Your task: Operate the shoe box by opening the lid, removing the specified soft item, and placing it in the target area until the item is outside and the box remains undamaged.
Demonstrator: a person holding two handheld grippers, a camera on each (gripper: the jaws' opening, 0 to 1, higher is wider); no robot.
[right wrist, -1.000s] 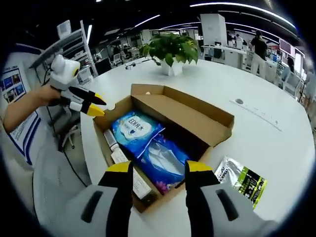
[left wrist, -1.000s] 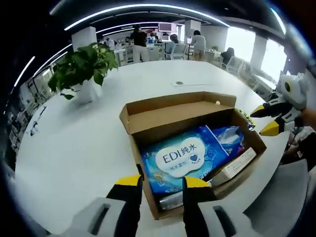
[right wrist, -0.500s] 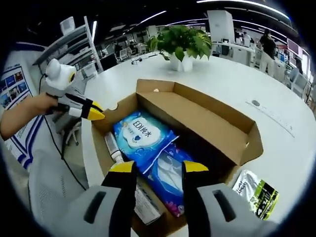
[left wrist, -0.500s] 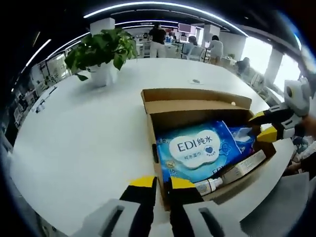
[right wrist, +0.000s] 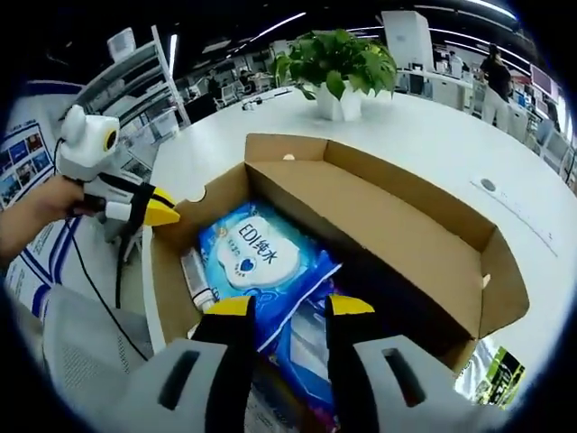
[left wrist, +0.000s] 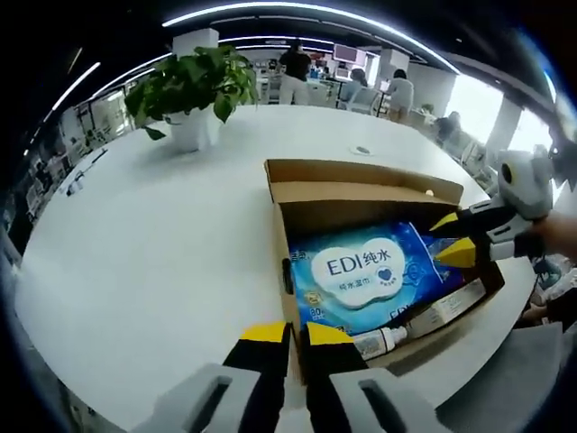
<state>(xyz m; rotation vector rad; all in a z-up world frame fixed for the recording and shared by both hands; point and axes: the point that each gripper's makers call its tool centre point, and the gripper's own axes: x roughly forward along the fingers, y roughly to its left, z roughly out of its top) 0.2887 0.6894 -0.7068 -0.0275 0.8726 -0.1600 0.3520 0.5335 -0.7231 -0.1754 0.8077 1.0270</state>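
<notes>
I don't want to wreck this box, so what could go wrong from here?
The left claw is pinched on the shoe box wall; pulling could tear the cardboard. The right claw is over the blue tissue pack, which lies partly under the EDI wet wipes pack, so lifting could drag the wipes or catch the small bottle.

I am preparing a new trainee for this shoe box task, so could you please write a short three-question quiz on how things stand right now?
1. True or false: the shoe box already stands open.
2. What lies topmost in the box? A) potted plant B) blue wipes pack C) shoes
3. The left gripper has its jaws at the box's near ____.

Key: 1 true. 2 B; the right gripper hangs above the pack, jaws slightly apart. 3 wall; whether the jaws pinch it, I cannot tell.
</notes>
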